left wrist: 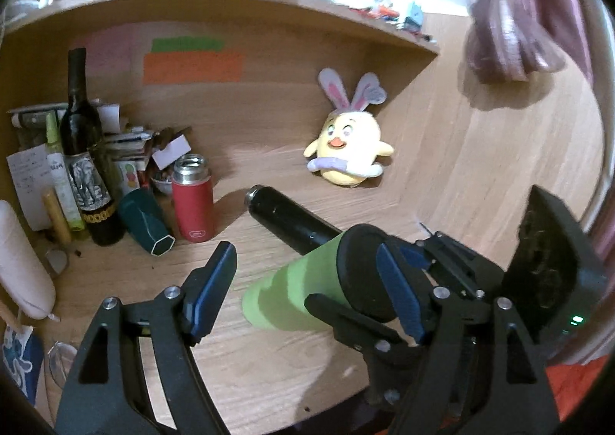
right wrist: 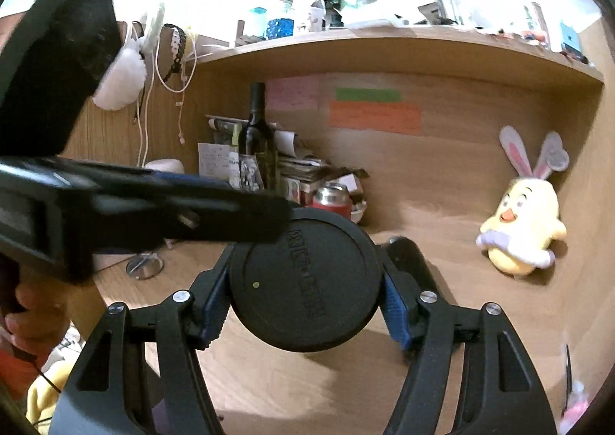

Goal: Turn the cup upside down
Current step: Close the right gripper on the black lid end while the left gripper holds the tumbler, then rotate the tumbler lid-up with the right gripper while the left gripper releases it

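The cup is a green tumbler with a black lid, held on its side above the desk. In the left wrist view its lid end lies between the fingers of my right gripper, which is shut on it. In the right wrist view the round black lid fills the space between my right gripper's blue pads. My left gripper is open, its left finger apart from the cup; it crosses the right wrist view as a dark bar at upper left.
A black flask lies on the desk behind the cup. A red thermos, green box, wine bottle and clutter stand at the back left. A yellow plush chick sits at the back right. A glass stands left.
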A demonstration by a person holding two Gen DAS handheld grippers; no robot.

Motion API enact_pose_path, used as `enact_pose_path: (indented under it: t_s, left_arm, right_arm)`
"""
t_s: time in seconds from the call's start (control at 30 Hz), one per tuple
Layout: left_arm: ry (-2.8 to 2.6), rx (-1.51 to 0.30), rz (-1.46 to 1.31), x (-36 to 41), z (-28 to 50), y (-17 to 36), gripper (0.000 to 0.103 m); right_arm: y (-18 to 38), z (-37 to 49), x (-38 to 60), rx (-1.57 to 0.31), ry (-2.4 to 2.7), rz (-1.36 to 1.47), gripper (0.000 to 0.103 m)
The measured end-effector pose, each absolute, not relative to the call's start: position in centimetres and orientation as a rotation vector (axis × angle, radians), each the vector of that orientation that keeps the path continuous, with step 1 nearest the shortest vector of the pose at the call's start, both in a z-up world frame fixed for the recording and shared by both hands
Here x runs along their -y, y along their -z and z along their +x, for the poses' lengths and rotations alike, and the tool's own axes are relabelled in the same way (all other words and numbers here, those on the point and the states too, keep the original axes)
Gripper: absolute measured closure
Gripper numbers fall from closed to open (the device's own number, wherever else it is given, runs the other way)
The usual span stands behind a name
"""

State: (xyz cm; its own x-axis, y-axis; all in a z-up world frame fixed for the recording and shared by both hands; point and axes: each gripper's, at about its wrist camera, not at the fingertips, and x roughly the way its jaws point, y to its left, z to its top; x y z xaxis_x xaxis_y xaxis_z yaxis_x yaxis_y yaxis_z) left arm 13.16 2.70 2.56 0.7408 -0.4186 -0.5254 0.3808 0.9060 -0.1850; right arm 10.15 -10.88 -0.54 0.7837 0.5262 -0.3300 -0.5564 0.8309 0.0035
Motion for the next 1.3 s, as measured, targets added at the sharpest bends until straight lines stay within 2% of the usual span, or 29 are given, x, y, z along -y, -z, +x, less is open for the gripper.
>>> enact_pose_path:
  t_s: [0.07, 0.73, 0.87, 1.13, 1.3]
  left_arm:
    - [0.428, -0.611, -0.074, -3.0, 14.4, -2.4, 0.025]
    - [0.298, -0.646, -0.155, -7.0, 21.2, -2.8, 0.025]
    - [0.333, -0.659, -0.216, -8.1, 21.5, -2.3, 0.023]
    - [0.311, -0.642, -0.17, -7.6, 21.3, -2.7, 0.023]
    - [0.29, -0.648, -0.146, -7.3, 21.1, -3.1, 0.023]
  right_arm:
    - [0.2, 11.2, 10.5, -0.331, -0.596, -0.095, 0.04]
    - [-0.1, 19.4, 7.5, -0.449, -0.665, -0.066, 0.04]
    - [1.3, 19.3, 7.1, -0.48, -0.661, -0.087, 0.04]
    - [2.2, 18.8, 8.3, -0.52, -0.668, -0.062, 0.039]
    - [1.5, 17.3, 9.6, -0.497, -0.647, -0.065, 0.034]
